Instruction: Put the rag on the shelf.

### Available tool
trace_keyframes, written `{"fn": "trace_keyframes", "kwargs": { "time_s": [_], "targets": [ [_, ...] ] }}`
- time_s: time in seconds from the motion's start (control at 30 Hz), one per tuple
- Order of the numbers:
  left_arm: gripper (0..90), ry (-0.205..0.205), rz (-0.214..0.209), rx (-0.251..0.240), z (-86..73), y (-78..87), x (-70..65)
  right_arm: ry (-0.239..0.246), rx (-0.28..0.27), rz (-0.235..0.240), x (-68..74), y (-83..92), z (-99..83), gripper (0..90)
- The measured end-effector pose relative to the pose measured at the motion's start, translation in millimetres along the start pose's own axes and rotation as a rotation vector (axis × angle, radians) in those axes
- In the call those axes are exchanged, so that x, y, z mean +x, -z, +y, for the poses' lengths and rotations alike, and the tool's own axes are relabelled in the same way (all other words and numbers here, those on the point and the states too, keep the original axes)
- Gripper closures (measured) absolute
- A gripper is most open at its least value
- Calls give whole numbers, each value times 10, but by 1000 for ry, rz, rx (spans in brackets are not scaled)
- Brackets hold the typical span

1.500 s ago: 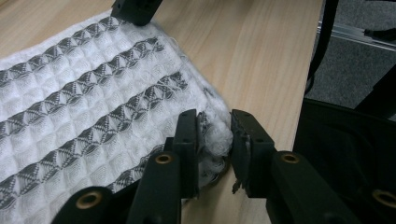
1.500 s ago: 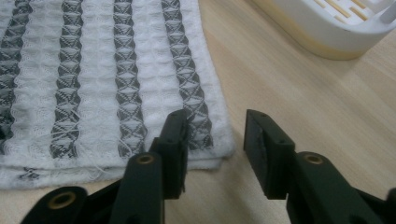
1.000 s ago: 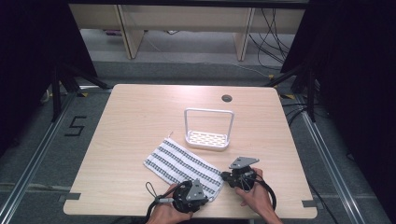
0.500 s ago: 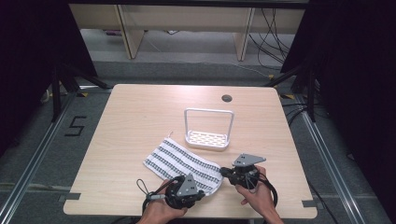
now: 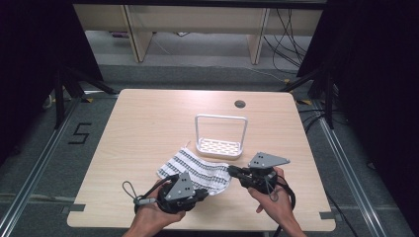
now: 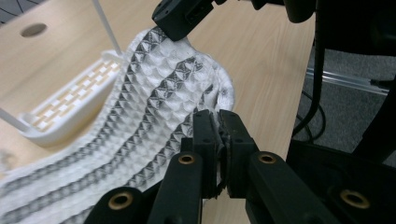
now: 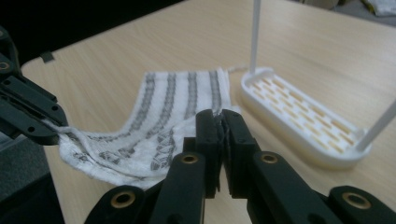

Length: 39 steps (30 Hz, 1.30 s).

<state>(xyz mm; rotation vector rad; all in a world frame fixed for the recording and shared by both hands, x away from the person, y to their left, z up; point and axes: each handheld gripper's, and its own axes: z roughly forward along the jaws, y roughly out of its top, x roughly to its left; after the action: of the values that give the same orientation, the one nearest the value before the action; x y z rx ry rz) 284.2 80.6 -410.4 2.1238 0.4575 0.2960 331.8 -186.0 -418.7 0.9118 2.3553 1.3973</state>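
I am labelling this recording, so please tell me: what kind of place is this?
Probably a lab or recording workspace, not a home. A bare wooden table stands between black curtains, loose cables lie on the floor behind, and a "5" is taped beside the table.

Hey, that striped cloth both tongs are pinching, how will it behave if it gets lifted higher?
The striped cloth probably stays floppy: in the right gripper view it sags between the left tongs and right tongs. It looks thin and likely light. Its waffle texture probably resists slipping. Its far edge may drag against the white rack.
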Motion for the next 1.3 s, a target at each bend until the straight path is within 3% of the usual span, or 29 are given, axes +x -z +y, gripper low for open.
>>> {"fn": "trace_keyframes", "kwargs": {
  "time_s": [0.1,0.17,0.2,0.27,0.37,0.43,0.47,0.5,0.57,0.6,0.67,0.73,0.9,1.1,1.13,1.3],
  "targets": [
    [858,-4,11,-31,102,164,54,11,-30,26,71,76,162,868],
    [857,-3,17,-41,157,256,93,43,-58,18,94,121,252,868],
    [858,5,15,-59,197,310,119,23,-59,20,123,148,288,868],
    [858,3,25,-72,254,382,154,63,-82,22,130,198,391,868],
    [858,13,33,-97,364,507,242,50,-84,33,170,298,528,868],
    [858,16,42,-116,423,565,282,88,-119,29,163,355,629,868],
    [858,14,44,-120,451,594,301,54,-114,42,191,388,664,868],
    [858,18,50,-134,488,630,322,76,-122,45,180,404,698,868],
    [858,15,58,-150,561,702,361,63,-132,43,212,466,771,869],
    [858,12,61,-156,596,733,378,96,-149,33,206,488,812,868],
    [858,0,72,-161,663,786,410,103,-169,30,242,574,912,869],
    [858,0,81,-170,725,818,434,129,-179,22,235,597,946,869],
    [858,9,107,-199,894,832,540,140,-195,2,240,662,1047,869],
    [858,20,126,-225,1071,806,666,122,-216,-18,143,688,1117,869],
    [858,16,133,-222,1097,797,688,107,-219,-8,127,679,1126,869],
    [858,28,146,-213,1193,719,802,97,-220,-46,12,661,1191,869]
  ]
}}
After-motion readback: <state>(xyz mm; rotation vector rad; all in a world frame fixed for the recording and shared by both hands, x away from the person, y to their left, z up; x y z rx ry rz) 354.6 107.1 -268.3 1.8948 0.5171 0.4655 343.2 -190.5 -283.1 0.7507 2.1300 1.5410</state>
